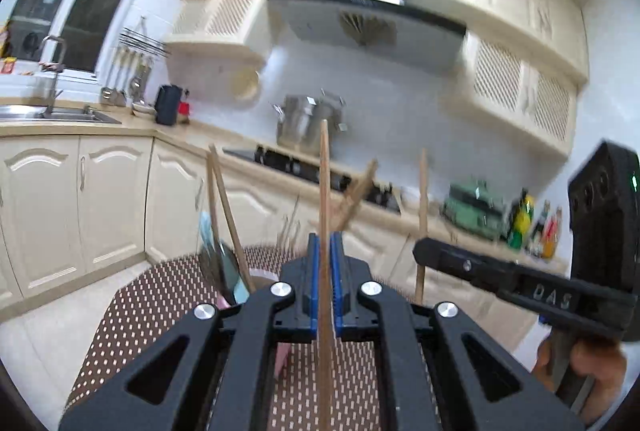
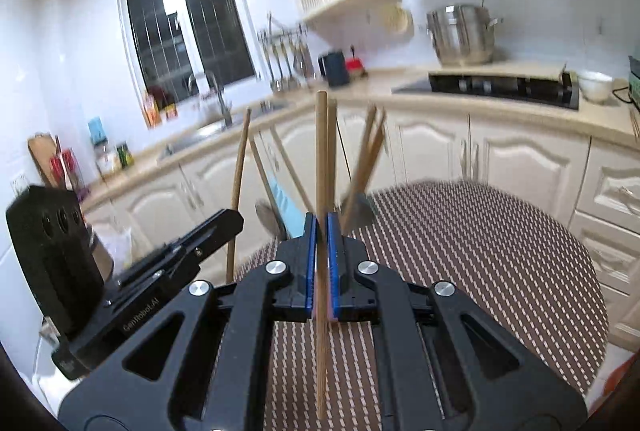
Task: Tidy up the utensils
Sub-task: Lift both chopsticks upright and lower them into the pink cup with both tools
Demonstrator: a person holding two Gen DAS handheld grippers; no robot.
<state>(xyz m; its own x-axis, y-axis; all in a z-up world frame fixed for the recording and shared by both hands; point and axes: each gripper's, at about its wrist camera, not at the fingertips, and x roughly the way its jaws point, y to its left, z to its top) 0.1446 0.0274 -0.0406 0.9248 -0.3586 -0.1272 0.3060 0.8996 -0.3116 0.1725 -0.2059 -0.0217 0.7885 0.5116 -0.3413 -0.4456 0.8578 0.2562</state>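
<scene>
Both tongs are closed narrow, each pinching a wooden stick upright. My left gripper [image 1: 325, 243] clamps a wooden chopstick [image 1: 324, 167] between its blue pads [image 1: 313, 271]; my right gripper [image 2: 320, 227] clamps what looks like a pair of chopsticks [image 2: 322, 151], two shafts side by side, tho blur makes the count unsure. Both are lifted over the dotted brown table mat [image 1: 160, 295].

Handling: I judge these sticks light, stiff, thin and smooth, so prone to swivelling or sliding in the pads. Grip is roughly mid-shaft w/ lots sticking out above and below; a hold nearer the middle should limit swing. Not fragile.

More utensils stand further out, apparently in a pinkish holder [image 1: 262, 277]: wooden handles, a light blue spatula [image 2: 286, 207], metal ladle-type heads [image 2: 268, 217].

View diffs: left wrist cam shows the right gripper [image 1: 430, 253] from the side w/ its stick [image 1: 422, 215], a bit of the person's hand [image 1: 580, 363], range hood, green appliance and bottles. Right wrist cam shows the left gripper [image 2: 232, 221] from the side, plus window, sink [image 2: 200, 139], white bowl by the stove [image 2: 594, 85]. Holder rim only reads in the left cam.
</scene>
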